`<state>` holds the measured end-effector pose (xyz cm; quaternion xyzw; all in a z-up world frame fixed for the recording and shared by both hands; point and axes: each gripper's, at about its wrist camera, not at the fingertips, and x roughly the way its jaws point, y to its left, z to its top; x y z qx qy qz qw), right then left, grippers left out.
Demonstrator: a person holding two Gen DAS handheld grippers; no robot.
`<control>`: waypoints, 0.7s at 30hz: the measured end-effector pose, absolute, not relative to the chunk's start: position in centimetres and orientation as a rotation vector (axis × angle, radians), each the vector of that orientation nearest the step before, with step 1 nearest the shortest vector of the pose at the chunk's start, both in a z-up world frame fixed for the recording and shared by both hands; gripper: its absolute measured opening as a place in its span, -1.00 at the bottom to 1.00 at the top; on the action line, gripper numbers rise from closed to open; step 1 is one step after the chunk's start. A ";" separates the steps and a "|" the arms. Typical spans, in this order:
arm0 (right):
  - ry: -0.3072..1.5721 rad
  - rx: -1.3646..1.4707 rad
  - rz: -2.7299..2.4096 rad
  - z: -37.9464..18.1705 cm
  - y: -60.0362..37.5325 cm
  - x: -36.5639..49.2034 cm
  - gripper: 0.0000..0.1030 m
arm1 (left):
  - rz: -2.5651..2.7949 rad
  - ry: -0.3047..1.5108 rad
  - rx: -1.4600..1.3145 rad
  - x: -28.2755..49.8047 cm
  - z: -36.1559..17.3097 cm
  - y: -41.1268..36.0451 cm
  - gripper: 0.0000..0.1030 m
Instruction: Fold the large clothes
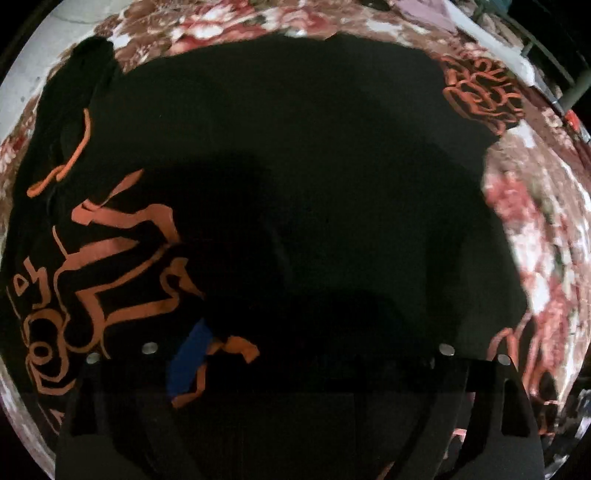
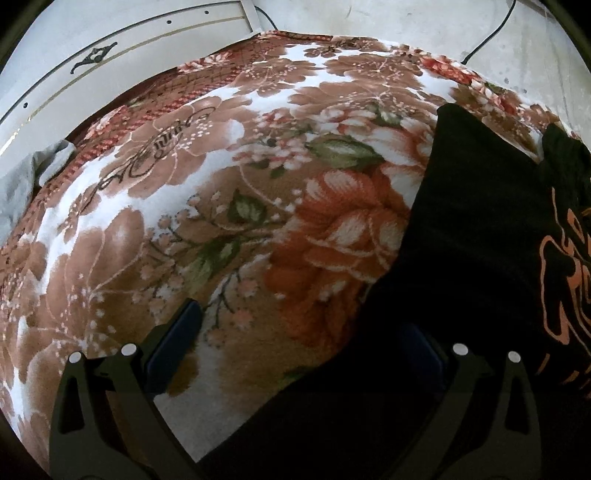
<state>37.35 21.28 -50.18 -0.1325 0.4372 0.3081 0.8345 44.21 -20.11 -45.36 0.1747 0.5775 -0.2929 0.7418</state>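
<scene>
A large black garment with orange lettering point(image 1: 314, 166) lies spread over a floral blanket point(image 1: 532, 229) and fills most of the left wrist view. My left gripper point(image 1: 291, 354) hangs low over it, jaws wide apart; one blue pad point(image 1: 188, 358) shows, the right finger is lost against the dark cloth. In the right wrist view the same black garment point(image 2: 480, 229) covers the right side. My right gripper point(image 2: 299, 350) is open over the garment's left edge, its left blue pad point(image 2: 173, 343) above the blanket point(image 2: 221, 206), its right pad point(image 2: 424, 354) over the black cloth.
A white headboard point(image 2: 110, 62) runs along the bed's far left. A grey cloth point(image 2: 26, 188) lies at the left edge. A black cable point(image 2: 491, 33) hangs down the pale wall behind. Clutter shows at the far top right of the left wrist view point(image 1: 554, 74).
</scene>
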 end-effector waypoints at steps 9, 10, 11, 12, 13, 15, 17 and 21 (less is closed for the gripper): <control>1.062 -0.484 0.612 -46.5 20.0 35.1 0.91 | -0.728 1.173 0.119 44.6 -33.0 -13.3 0.72; 1.069 -0.502 0.612 -45.7 19.4 34.6 0.91 | -0.722 1.142 0.102 44.6 -31.2 -12.0 0.72; 1.068 -0.507 0.614 -45.1 18.8 34.2 0.91 | -0.701 1.114 0.083 44.6 -29.2 -11.1 0.72; 1.059 -0.505 0.611 -44.0 17.8 33.7 0.91 | -0.680 1.086 0.047 45.2 -27.0 -9.0 0.72; 1.042 -0.499 0.608 -43.2 16.7 33.4 0.91 | -0.662 1.068 0.015 45.8 -25.4 -7.7 0.73; 0.960 -0.498 0.574 -41.9 14.0 33.0 0.91 | -0.614 1.012 -0.064 47.0 -21.3 -3.3 0.90; 0.948 -0.525 0.493 -42.0 11.1 34.0 0.91 | -0.597 0.968 -0.053 47.6 -19.7 -0.7 0.89; 1.036 -0.398 0.266 -42.6 0.1 39.8 0.91 | -0.474 0.943 0.091 48.8 -22.7 6.2 0.89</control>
